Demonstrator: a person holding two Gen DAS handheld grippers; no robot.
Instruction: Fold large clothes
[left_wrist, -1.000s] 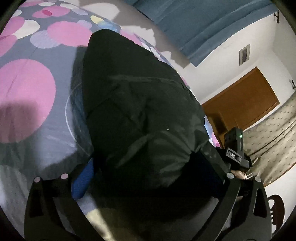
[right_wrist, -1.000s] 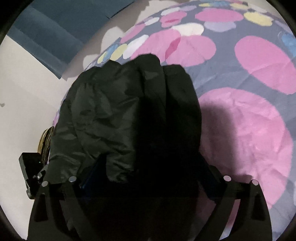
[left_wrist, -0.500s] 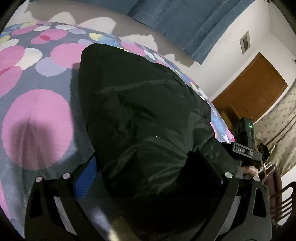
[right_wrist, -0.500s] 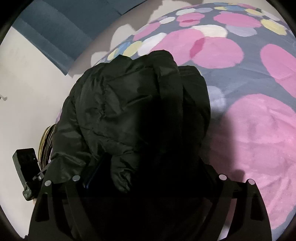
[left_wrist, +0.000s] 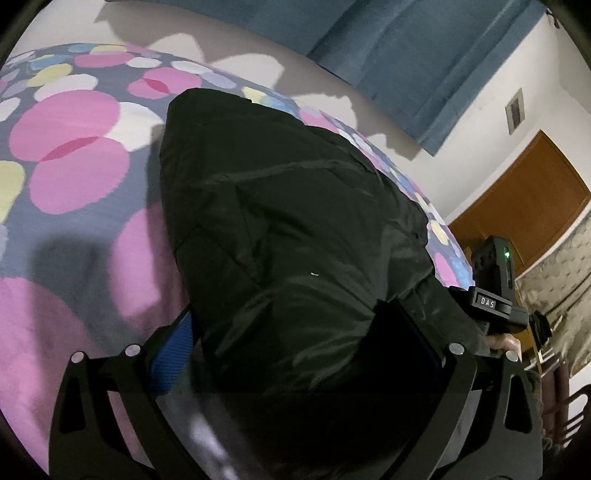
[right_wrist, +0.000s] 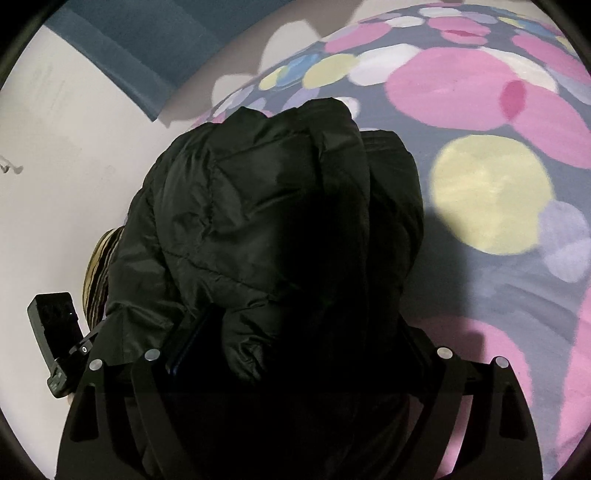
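Black quilted nylon fills both wrist views: the padded jacket (left_wrist: 295, 229) lies bunched on the bed (left_wrist: 70, 162), its bulk running away from me along the line both grippers point, with the far end tapering to a rounded peak toward the headboard side. I read the near end as the part in hand. My left gripper (left_wrist: 299, 332) has its jaws spread wide around the near hem, the blue pad of one finger showing at the left edge of the cloth and the other finger buried against the fabric on the right; the thick padding sits between them and appears clamped. My right gripper (right_wrist: 291, 354) has just been closing a little, with a thick roll of the same jacket (right_wrist: 280, 221) between its jaws; the jaws remain wide because the bundle is wide, and the pads appear to press on it. From the left view the right gripper body (left_wrist: 495, 291) shows just beside the jacket's right flank, with a hand (left_wrist: 504, 341) beneath it, so both hands sit side by side at the near end. The jacket therefore lies straight ahead of both grippers, long axis forward. I judge the coming move as carrying this near edge forward over the far part. Beyond the bed are a blue curtain (left_wrist: 424, 55) and a wooden door (left_wrist: 524, 206).
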